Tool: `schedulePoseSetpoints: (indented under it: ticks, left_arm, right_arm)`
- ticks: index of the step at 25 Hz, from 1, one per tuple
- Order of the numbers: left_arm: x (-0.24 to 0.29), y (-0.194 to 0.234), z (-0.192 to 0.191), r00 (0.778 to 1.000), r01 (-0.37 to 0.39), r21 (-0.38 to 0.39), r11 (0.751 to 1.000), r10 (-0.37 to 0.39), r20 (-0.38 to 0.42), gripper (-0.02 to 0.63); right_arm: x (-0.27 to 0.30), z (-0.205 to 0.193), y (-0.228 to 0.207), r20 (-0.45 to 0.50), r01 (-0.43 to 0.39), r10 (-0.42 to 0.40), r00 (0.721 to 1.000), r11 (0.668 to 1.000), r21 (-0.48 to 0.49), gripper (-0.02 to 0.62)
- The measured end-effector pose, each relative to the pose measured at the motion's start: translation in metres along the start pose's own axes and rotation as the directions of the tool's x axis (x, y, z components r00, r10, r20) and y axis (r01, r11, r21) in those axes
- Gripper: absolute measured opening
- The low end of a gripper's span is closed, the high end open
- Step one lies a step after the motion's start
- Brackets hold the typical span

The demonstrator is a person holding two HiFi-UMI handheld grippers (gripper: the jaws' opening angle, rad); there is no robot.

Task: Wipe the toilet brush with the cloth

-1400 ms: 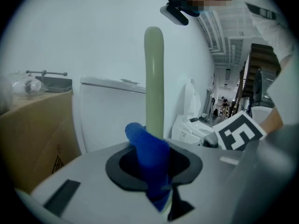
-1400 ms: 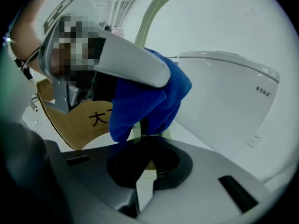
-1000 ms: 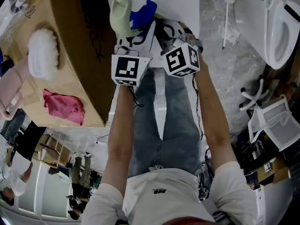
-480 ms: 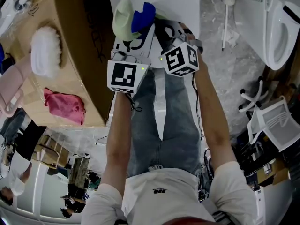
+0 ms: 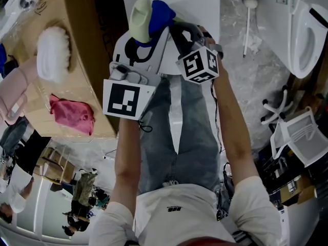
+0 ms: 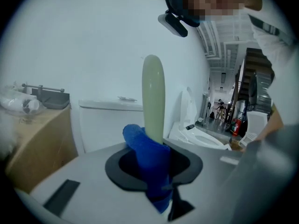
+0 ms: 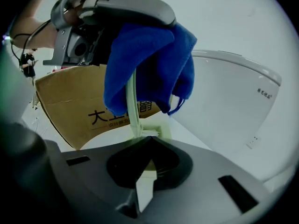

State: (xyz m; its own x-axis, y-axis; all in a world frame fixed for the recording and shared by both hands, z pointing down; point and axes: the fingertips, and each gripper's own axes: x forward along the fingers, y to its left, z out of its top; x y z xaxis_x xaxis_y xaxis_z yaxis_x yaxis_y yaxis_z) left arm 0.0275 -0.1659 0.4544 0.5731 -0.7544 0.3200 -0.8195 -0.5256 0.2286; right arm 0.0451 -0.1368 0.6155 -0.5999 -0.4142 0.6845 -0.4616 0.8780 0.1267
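The toilet brush has a pale green handle (image 5: 139, 14) that stands upright in the left gripper view (image 6: 153, 92). A blue cloth (image 5: 161, 12) is wrapped round it. My left gripper (image 5: 151, 27) has the cloth (image 6: 147, 153) pinched against the handle between its jaws, which are opening. In the right gripper view the thin green stem (image 7: 133, 111) runs up into the cloth (image 7: 149, 64), with the left gripper above it. My right gripper (image 5: 177, 29) is shut on the brush's lower end (image 7: 145, 171).
A brown cardboard box (image 5: 77, 60) at the left carries a white fluffy pad (image 5: 51, 53) and a pink cloth (image 5: 72, 114). A white toilet (image 5: 300, 29) stands at the right, a white-headed stick (image 5: 247, 19) lies on the floor, and a white rack (image 5: 300, 135) sits lower right.
My left gripper has risen along the handle with the blue cloth, and its marker cube looms larger in the head view. The right gripper and the brush have kept still.
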Motion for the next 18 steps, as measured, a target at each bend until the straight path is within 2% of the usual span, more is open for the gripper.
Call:
schedulePoseSetpoints:
  ticks: [7, 14, 18]
  left_arm:
    - [-0.009, 0.000, 0.022, 1.000, 0.009, 0.010, 1.000, -0.009, 0.028, 0.107]
    - [-0.021, -0.005, 0.010, 0.999, 0.033, -0.025, 0.999, -0.033, 0.031, 0.124]
    - [-0.025, -0.005, -0.002, 1.000, 0.022, -0.045, 0.999, -0.022, 0.017, 0.137]
  right_arm:
    - [0.001, 0.000, 0.001, -0.006, 0.003, -0.003, 1.000, 1.000, -0.002, -0.006]
    - [0.003, 0.000, 0.002, -0.016, 0.005, -0.005, 1.000, 1.000, -0.016, -0.006]
    - [0.003, 0.000, 0.002, -0.016, 0.009, -0.009, 1.000, 1.000, -0.011, -0.006]
